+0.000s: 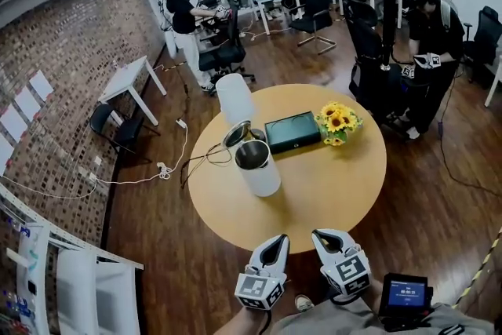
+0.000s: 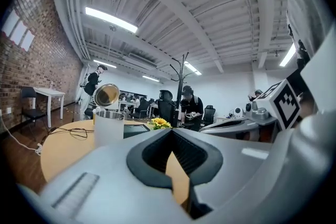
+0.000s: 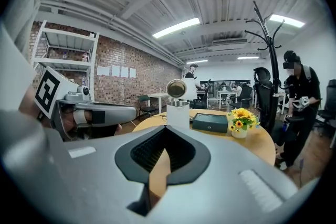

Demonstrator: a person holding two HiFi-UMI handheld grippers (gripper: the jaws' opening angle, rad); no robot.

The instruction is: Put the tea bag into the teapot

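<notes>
- Round wooden table (image 1: 337, 192): filled the middle of the head view; clock directions below were taken from its centre in that view
- Teapot (image 1: 257, 167): tall white body with a metal interior, upright on the table at 9 o'clock, close to the centre; its hinged lid (image 1: 235, 134) stood open, tipped toward 11 o'clock; also seen ahead in the left gripper view (image 2: 108, 126) and the right gripper view (image 3: 177, 113)
- Tea bag: could not be made out in any view
- Dark green box (image 1: 292, 131): flat, lid shut, at 12 o'clock, just beside the teapot's lid
- Sunflowers (image 1: 337, 121): small bunch in a pot at 1 o'clock, just beside the box's right end
- Black cable (image 1: 205, 157): looped on the tabletop at 9 o'clock, near the rim, trailing off the edge
- White chair (image 1: 234, 98): at the table's rim at 11 o'clock
- Left gripper (image 1: 276, 243): held at 6 o'clock, off the table's near rim, pointing toward the teapot; its own view (image 2: 172, 136) showed the jaws pressed together with nothing between them
- Right gripper (image 1: 325, 239): just beside the left one at 6 o'clock, well apart from the teapot; its own view (image 3: 165, 131) showed the jaws together and empty
- Coat stand (image 1: 388, 4): black, on the floor beyond 1 o'clock
- Person in black (image 1: 431, 35): standing beside the coat stand
</notes>
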